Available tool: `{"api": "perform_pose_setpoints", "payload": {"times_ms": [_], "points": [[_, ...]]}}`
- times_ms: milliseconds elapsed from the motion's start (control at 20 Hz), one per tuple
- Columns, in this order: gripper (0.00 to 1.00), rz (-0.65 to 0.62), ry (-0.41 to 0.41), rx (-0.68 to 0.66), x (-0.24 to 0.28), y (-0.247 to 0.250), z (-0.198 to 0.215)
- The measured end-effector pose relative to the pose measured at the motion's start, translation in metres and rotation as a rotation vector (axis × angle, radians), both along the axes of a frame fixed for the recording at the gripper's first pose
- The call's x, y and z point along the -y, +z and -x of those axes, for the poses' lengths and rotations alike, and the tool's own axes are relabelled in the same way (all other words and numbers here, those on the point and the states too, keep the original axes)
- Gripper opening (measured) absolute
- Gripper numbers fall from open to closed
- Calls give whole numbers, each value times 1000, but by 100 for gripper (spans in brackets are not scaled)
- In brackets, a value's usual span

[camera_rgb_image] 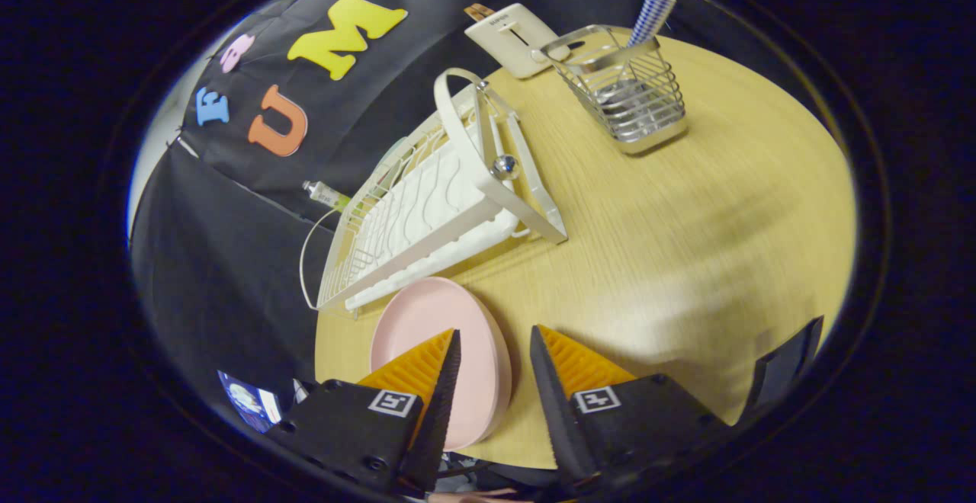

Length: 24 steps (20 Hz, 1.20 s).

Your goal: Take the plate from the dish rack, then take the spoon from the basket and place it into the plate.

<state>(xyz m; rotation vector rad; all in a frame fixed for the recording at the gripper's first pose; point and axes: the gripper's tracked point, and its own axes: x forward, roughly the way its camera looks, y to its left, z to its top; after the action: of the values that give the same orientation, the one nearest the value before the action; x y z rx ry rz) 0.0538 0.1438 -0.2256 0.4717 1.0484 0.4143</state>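
A pink plate [427, 320] lies flat on the wooden table [686, 244], just in front of the white dish rack [435, 206]. My gripper [494, 330] is open. One finger hangs over the plate, the other stands beside its rim over bare wood, and the rim shows in the gap between them, with neither finger pressing on it. Far beyond the fingers stands a wire basket [629, 95]. The spoon's blue-and-white checked handle [650, 15] sticks up out of it.
A cream box-shaped appliance [512, 38] sits at the table's far edge behind the basket. The rack lies tilted along the table edge by the black cloth wall, with a small tube [326, 195] beside it. Open wood stretches between plate and basket.
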Motion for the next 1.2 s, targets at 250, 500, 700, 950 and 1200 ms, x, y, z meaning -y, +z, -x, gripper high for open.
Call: {"api": "perform_pose_setpoints", "payload": {"times_ms": [250, 500, 700, 950, 1200], "points": [[88, 163, -57, 303, 56, 45, -12], [98, 319, -193, 647, 132, 88, -29], [100, 351, -267, 797, 163, 97, -29], [100, 307, -269, 812, 173, 78, -74], [100, 271, -206, 781, 162, 64, -118]]}}
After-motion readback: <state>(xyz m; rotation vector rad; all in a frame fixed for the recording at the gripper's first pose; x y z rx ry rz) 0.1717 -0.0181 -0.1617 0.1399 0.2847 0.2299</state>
